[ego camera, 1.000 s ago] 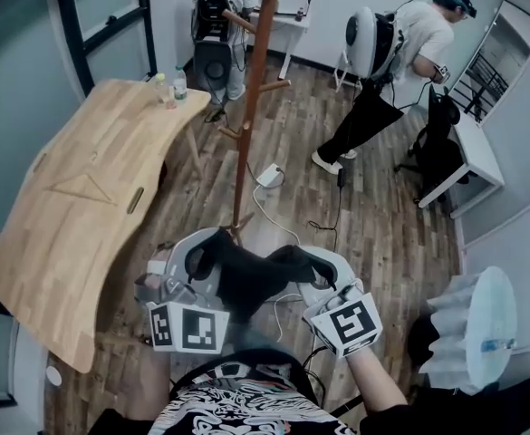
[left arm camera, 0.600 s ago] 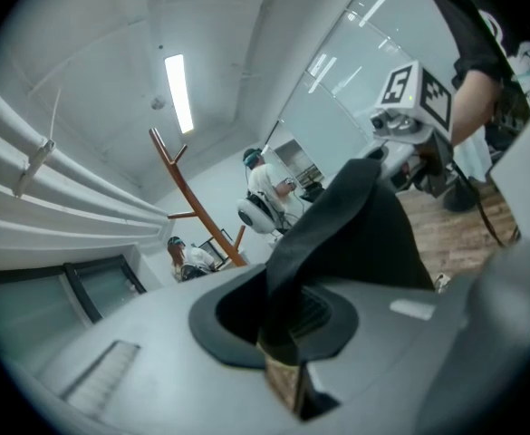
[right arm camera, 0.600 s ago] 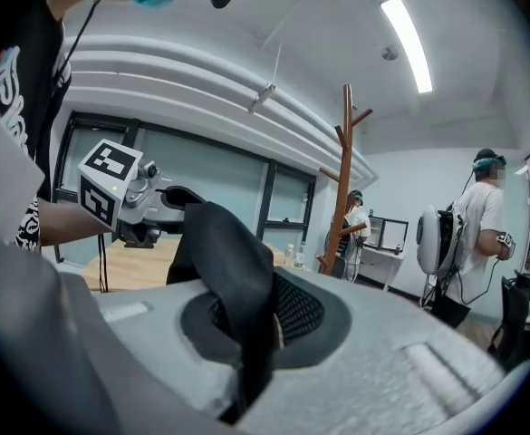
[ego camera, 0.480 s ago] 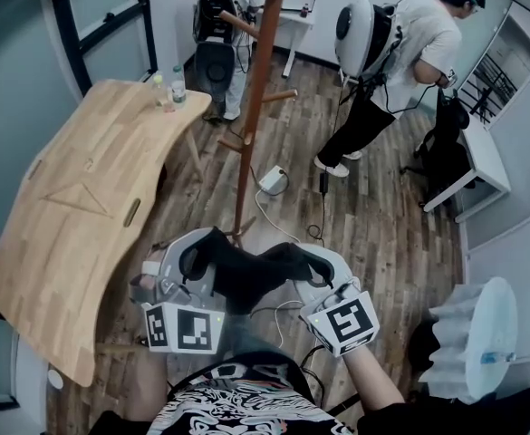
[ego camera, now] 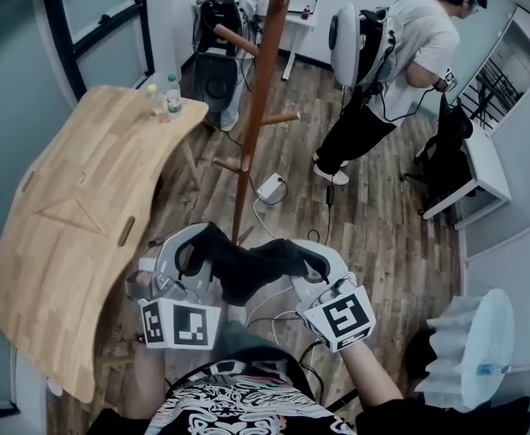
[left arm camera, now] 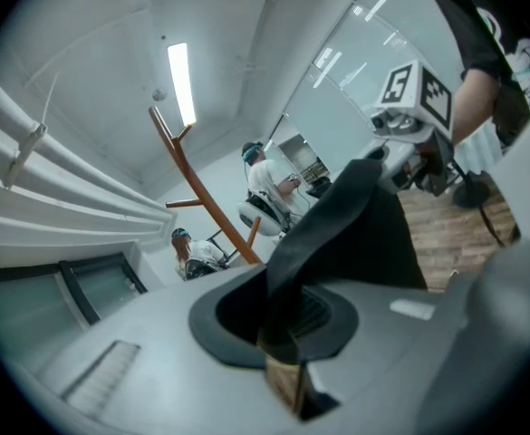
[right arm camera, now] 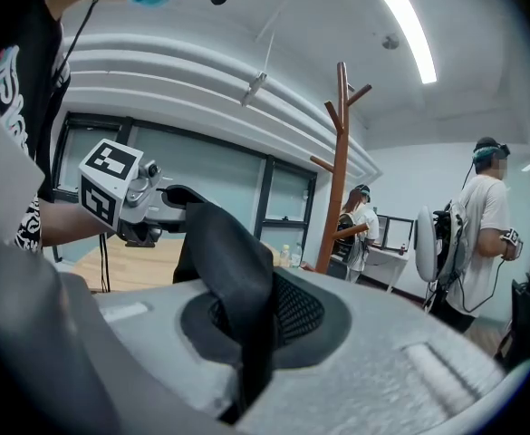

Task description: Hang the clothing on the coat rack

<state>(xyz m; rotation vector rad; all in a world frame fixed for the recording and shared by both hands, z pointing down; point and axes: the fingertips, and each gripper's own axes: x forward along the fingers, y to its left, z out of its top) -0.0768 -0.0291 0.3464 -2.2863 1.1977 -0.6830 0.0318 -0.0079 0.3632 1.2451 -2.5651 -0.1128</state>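
Clothing (ego camera: 246, 265): a black garment, slung between the two grippers above the floor and sagging a little in the middle.
Left jaws: the left gripper (ego camera: 199, 243) has its jaws clenched on one end of the clothing; in the left gripper view the cloth rises straight out of the pinch.
Right jaws: the right gripper (ego camera: 312, 259) is likewise clamped on the other end, a fold of black cloth standing up between its jaws.
Marker cubes: one on the left gripper (ego camera: 181, 324), one on the right (ego camera: 341, 314), both near the holder's chest.
Holder: a person in a black printed shirt (ego camera: 246, 406), one gripper in each hand.
Coat rack (ego camera: 257, 107): a brown wooden pole with short pegs, upright on the floor just beyond the clothing, not touching it.
Floor (ego camera: 382, 225): dark wood planks; a small white box (ego camera: 270, 188) with a cable lies near the rack's foot.
Table (ego camera: 74, 207): light wood, at the left, with two bottles (ego camera: 162, 98) at its far end.
Others: one person (ego camera: 400, 53) stands at the far right in a white top; another (ego camera: 228, 7) stands far behind the rack.
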